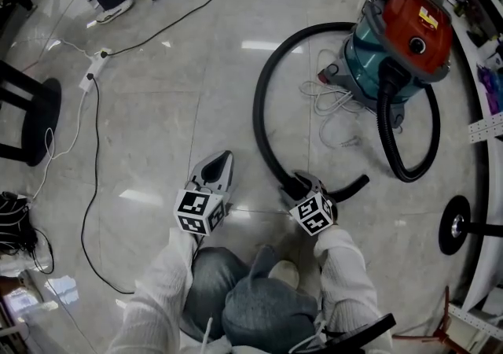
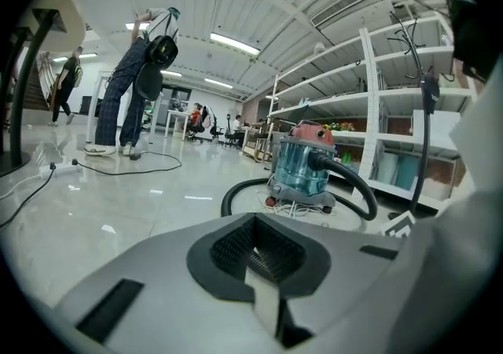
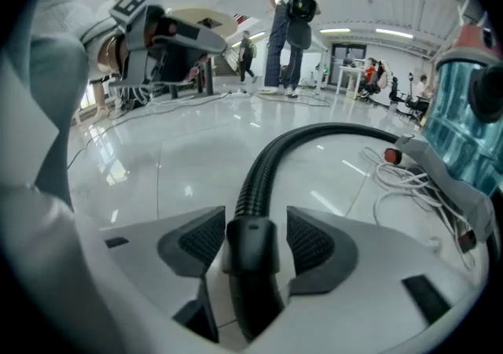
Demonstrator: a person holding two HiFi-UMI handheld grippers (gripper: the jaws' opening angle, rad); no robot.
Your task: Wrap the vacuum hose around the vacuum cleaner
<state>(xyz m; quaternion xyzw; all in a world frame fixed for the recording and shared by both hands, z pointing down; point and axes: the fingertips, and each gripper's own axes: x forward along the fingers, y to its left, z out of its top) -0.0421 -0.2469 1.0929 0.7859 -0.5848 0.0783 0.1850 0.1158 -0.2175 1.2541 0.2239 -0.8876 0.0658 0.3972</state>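
The left hand-held gripper point(image 1: 221, 164) is pointing toward twelve o'clock with its jaws closed on nothing, while the right hand-held gripper point(image 1: 305, 187) is clamping the rigid cuff near the free end of the vacuum hose point(image 1: 258, 101). From that grip the hose is lying along the floor point(image 1: 157, 108) toward eleven o'clock, then arcing round to the vacuum cleaner point(image 1: 405, 34) at about one o'clock. The right hand looks the nearer one for carrying the loop around it.
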